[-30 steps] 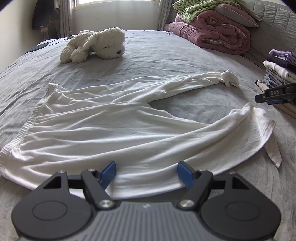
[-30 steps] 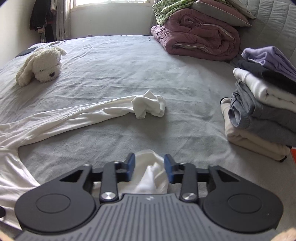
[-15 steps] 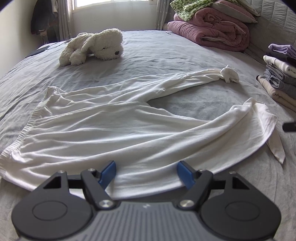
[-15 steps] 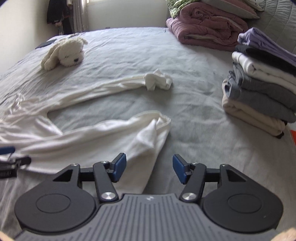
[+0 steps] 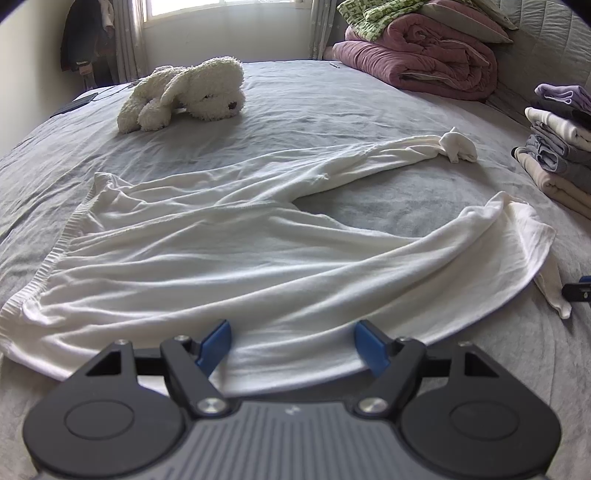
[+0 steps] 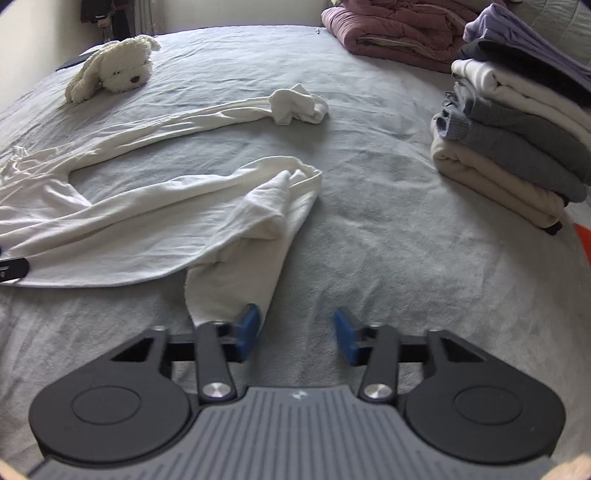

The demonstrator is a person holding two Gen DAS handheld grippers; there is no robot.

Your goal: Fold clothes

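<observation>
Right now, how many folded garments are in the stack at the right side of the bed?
6 show: lilac on top, then black, white, two grey, and beige at the bottom. The stack runs past the picture's edge, so more may be hidden.

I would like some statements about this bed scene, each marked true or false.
1. The white pants lie spread on the bed. True.
2. The plush dog lies on the pants. False: it lies apart, on bare sheet.
3. A stack of folded clothes stands on the bed. True.
4. The right gripper holds the pants. False: its closing jaws have only sheet between them; the near leg's end lies by one finger.
5. The far leg's end is bunched. True.
</observation>
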